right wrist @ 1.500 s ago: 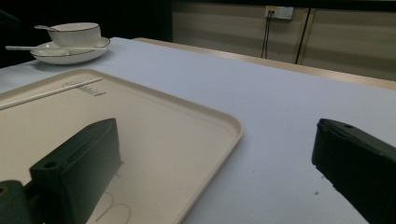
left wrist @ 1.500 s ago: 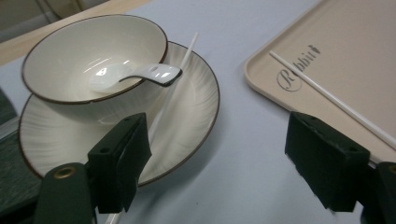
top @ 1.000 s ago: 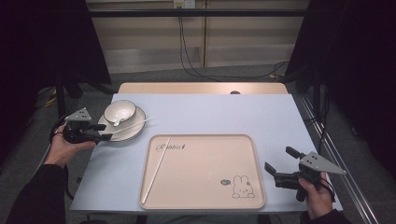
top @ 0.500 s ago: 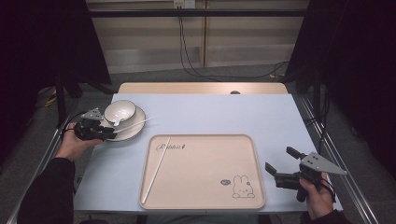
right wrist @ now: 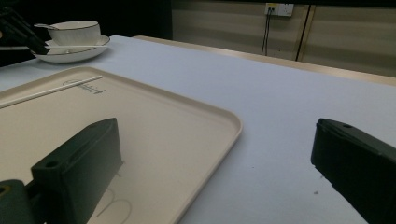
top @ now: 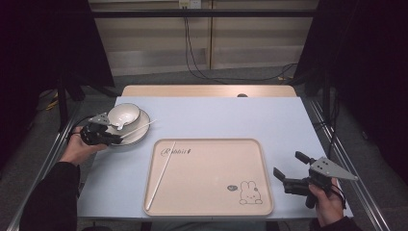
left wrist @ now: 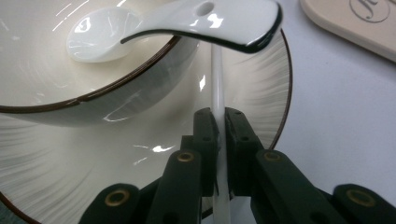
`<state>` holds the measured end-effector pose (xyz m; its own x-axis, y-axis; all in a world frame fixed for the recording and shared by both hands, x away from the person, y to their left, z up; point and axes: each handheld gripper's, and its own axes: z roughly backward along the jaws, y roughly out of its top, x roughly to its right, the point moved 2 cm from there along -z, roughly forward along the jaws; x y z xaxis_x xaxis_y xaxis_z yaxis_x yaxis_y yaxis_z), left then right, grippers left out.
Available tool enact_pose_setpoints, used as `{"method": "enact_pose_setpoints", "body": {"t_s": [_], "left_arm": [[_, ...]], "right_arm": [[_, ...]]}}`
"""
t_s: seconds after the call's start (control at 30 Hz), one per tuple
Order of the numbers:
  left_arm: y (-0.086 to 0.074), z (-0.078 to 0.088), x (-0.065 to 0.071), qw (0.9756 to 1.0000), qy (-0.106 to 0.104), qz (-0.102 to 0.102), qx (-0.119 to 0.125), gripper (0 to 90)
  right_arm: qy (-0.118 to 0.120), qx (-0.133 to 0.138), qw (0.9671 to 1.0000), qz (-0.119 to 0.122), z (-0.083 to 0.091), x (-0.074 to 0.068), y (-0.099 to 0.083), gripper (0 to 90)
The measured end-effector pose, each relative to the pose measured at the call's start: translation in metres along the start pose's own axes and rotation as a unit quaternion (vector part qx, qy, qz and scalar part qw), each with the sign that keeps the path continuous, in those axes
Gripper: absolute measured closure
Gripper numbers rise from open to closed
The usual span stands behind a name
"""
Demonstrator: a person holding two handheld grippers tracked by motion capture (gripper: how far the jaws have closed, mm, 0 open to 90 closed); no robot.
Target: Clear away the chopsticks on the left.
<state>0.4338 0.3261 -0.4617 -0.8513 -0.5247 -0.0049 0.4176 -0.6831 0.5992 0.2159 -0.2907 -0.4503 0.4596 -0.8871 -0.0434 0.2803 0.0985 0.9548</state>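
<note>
Your left gripper (top: 117, 138) and right gripper (top: 288, 173) are black, with blocky jaws held by brass-ringed pivot screws. Each carries a grey three-cornered plate on top. You're wearing dark long sleeves (top: 48, 197), and a dark cuff shows at your right wrist.

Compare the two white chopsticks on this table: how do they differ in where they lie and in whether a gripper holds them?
The chopstick on the plate rests across the plate beside the bowl; the chopstick on the tray lies flat in the tray. The left gripper has just closed on the first; the second lies free, and the right gripper stands open, apart from it. Both are thin, white and straight.
</note>
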Motion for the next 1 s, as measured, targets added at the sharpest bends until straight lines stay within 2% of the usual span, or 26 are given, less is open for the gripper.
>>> {"method": "enact_pose_setpoints", "body": {"t_s": [0.1,0.17,0.27,0.3,0.4,0.53,0.63,0.73,0.9,1.0], "left_arm": [[-0.001,0.003,0.001,1.0,-0.001,0.009,0.004,84.7],[-0.001,0.006,0.004,0.9997,0.003,0.019,0.016,84.7],[-0.001,0.012,0.009,0.9994,0.001,0.025,0.024,84.8],[-0.001,0.014,0.009,0.9995,0.005,0.021,0.023,84.8],[-0.002,0.023,0.013,0.9988,0.007,0.036,0.034,84.8],[-0.004,0.032,0.021,0.9977,-0.001,0.047,0.048,84.8],[-0.006,0.037,0.027,0.9956,0.0,0.065,0.068,84.9],[-0.008,0.043,0.032,0.9936,0.0,0.082,0.078,84.8],[-0.008,0.059,0.05,0.9898,0.009,0.105,0.096,84.8],[-0.01,0.068,0.057,0.9863,0.008,0.127,0.106,84.9]], "right_arm": [[0.001,0.0,1.0,0.0,0.0,0.0,0.0,1.2],[0.002,0.0,1.0,0.0,0.0,0.0,0.0,1.2],[0.0,0.001,1.0,0.001,0.0,0.0,0.0,1.2],[0.001,0.001,1.0,0.0,0.0,-0.001,0.0,1.2],[0.001,0.001,1.0,0.001,0.0,-0.001,0.0,1.2],[0.001,0.002,1.0,-0.001,0.0,-0.001,0.001,1.2],[0.0,0.003,1.0,-0.001,0.0,-0.001,0.001,1.3],[0.0,0.005,1.0,0.0,0.0,-0.001,0.001,1.2],[0.0,0.008,1.0,0.001,0.001,-0.001,0.001,1.2],[0.002,0.006,1.0,0.005,0.001,-0.001,0.001,1.2]]}}
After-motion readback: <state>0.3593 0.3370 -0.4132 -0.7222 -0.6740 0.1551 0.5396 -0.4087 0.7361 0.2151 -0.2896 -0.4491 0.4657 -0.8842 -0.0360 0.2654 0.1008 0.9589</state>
